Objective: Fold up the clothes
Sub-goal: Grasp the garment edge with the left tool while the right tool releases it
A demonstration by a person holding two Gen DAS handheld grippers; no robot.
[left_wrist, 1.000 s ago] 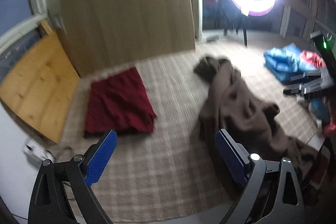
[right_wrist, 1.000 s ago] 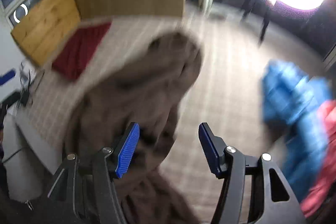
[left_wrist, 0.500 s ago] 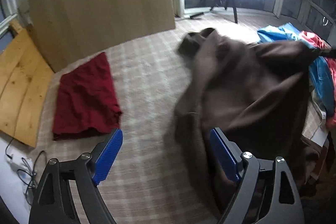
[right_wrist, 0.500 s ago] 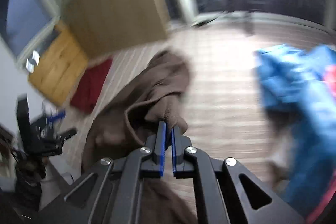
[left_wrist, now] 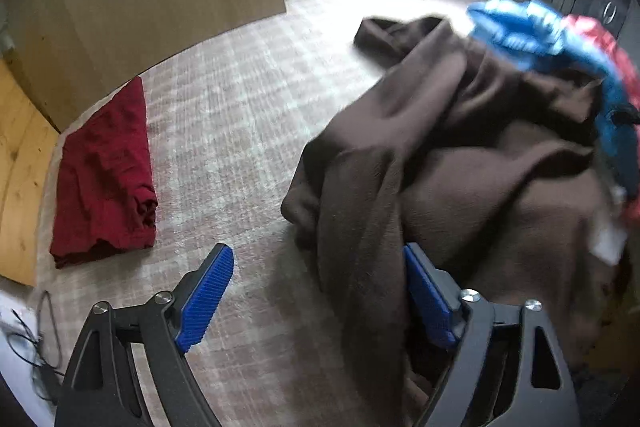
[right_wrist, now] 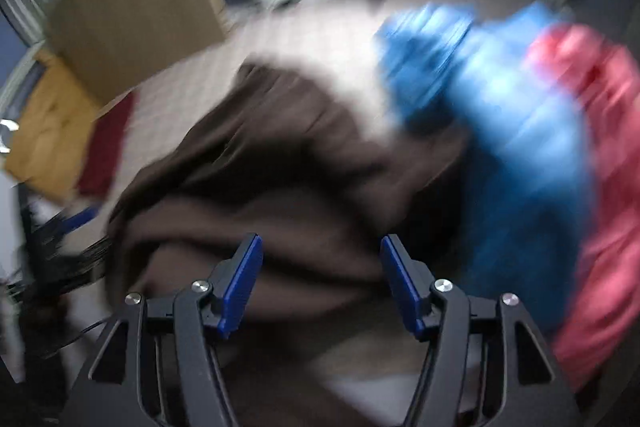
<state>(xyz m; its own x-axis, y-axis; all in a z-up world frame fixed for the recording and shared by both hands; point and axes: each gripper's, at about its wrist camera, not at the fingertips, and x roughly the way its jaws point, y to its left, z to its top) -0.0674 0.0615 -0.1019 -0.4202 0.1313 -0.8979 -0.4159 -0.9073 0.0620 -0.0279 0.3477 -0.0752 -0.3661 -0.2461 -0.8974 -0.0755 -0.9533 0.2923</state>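
Since the earlier frames we have carried the brown garment toward the near right, so it now bunches up against the blue clothing and red clothing, with its far end trailing back across the checked bed cover. The right gripper, pinched shut on a fold half a second ago, has just been opening: its fingers stand apart with brown cloth lying below them, not pressed. We judge this a release so the piece can be re-gripped elsewhere.

The left gripper has just been closing from wide. Its right finger lies against a hanging fold; the left one is clear over bare cover, so nothing is clamped yet. We read this as reaching for an edge to spread the garment flat.

The folded dark red garment lies well apart at the left, beside the wooden board, likely the done pile.

The right wrist view is badly blurred.
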